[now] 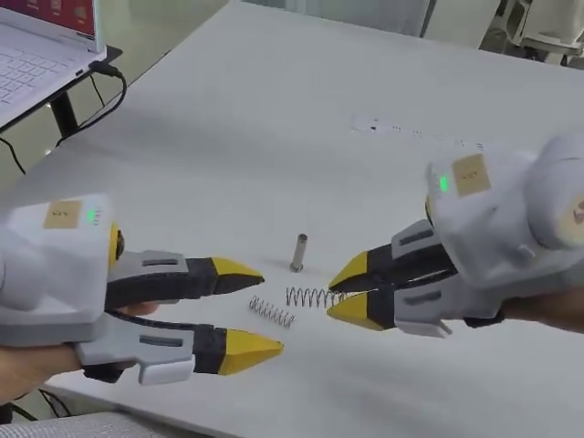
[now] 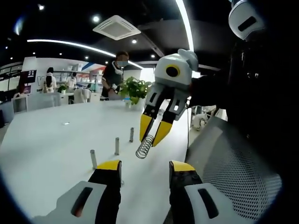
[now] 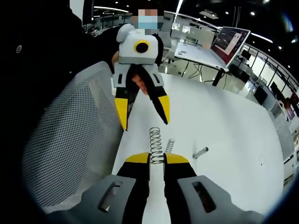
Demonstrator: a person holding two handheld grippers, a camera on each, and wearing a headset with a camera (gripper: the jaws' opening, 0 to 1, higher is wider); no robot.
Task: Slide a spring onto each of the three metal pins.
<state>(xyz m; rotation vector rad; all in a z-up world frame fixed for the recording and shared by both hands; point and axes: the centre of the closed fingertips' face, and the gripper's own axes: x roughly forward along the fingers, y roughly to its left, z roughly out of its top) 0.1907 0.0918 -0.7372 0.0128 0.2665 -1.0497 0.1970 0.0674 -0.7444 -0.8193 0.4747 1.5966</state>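
My right fingers (image 1: 354, 270) are pinching a spring (image 1: 308, 297) by its end. My left fingers (image 1: 239, 350) are hanging open near a pin (image 1: 298, 253).

We see the white table (image 1: 274, 119) bright and evenly lit from above, with only soft, faint shadows under the left gripper (image 1: 273, 309) and the right gripper (image 1: 330, 297). The right gripper's pale housing looks slightly soft and nearly washed out. In the left gripper view, a ceiling light strip (image 2: 184, 23) and round downlights (image 2: 96, 19) flare against a dark ceiling. Both gripper views bend straight lines toward their edges, while the spring (image 3: 156, 140) stays sharp.
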